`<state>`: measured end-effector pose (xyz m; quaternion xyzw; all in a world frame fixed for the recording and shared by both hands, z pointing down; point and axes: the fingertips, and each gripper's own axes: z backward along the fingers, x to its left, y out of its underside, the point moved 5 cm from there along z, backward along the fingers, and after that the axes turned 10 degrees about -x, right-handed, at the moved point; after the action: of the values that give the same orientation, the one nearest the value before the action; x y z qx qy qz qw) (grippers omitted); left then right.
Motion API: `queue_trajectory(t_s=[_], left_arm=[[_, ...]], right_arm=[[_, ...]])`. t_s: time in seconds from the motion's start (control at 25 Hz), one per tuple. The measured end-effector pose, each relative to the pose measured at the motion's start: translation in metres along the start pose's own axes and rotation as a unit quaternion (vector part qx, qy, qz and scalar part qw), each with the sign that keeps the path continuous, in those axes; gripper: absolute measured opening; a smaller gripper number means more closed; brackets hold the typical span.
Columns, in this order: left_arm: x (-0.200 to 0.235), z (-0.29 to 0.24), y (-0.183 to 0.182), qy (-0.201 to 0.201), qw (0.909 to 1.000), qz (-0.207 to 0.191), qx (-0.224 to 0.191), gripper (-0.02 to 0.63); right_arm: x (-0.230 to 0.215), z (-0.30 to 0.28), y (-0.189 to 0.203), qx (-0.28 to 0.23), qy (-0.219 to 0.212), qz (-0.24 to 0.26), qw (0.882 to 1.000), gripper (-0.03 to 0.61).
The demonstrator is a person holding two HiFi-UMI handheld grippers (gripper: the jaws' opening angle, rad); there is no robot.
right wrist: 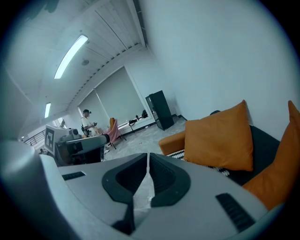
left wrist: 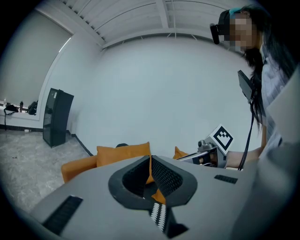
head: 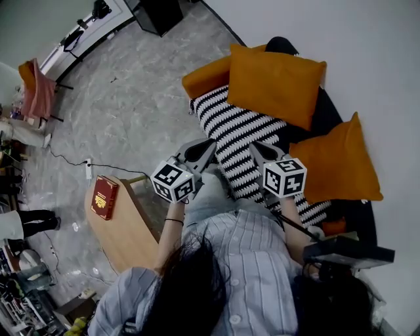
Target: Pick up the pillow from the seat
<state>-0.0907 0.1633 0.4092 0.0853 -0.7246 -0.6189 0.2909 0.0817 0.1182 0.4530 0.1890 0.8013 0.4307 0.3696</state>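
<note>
A large orange pillow leans against the dark sofa back, over the black-and-white striped seat. A second orange pillow stands to its right. Both grippers hover side by side above the near part of the striped seat, short of the pillows. My left gripper is shut with nothing in it, and my right gripper is shut and empty too. In the left gripper view the closed jaws point at an orange pillow. The right gripper view shows closed jaws and the large pillow ahead to the right.
An orange bolster lies at the seat's left end. A wooden table with a red book is at my left. A black speaker and a pink-draped chair stand across the floor. A person stands far off.
</note>
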Motion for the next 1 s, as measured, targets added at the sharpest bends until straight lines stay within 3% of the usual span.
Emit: queue_trajectory(t_s=[0.32,1.0], left_arm=[[0.03,-0.023,-0.003,0.015,0.9998,0.004,0.009,0.015],[0.123,-0.156,-0.026,0.089,0.9946,0.0,0.053,0.014]], right_arm=[[-0.021,-0.011,-0.007,-0.01,0.035,-0.014,0.999,0.028],[-0.127,-0.054,-0.072,-0.043,0.152,-0.055,0.986,0.028]])
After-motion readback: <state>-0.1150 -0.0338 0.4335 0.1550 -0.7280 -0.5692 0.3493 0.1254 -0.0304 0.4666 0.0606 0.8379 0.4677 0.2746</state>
